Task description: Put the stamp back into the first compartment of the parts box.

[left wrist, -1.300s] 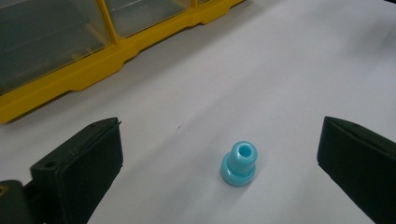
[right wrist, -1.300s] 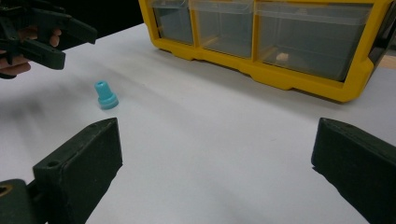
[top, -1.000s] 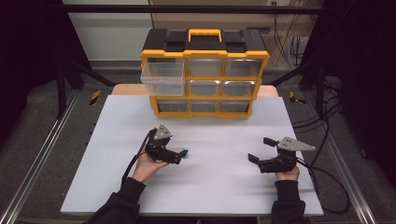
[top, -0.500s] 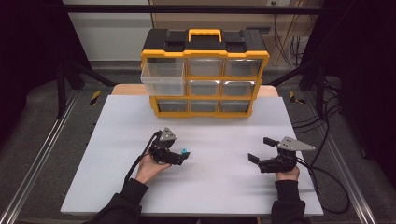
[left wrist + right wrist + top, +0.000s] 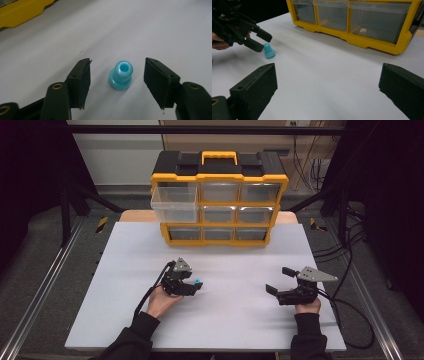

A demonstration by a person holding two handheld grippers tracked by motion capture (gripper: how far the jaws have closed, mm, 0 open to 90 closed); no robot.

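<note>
The small blue peg stands upright on the white table, left of the middle and well in front of the yellow drawer organiser, and it sits between the fingers of my left gripper, which have just been closing in but do not yet touch it. I judge I am at the grasp itself: next I need to press the pads onto the peg without tipping it, then lift it, probably toward the pulled-out drawer. My right gripper rests near the right edge, its fingers spread on nothing

Bright even light, soft shadows, dark surroundings
</note>
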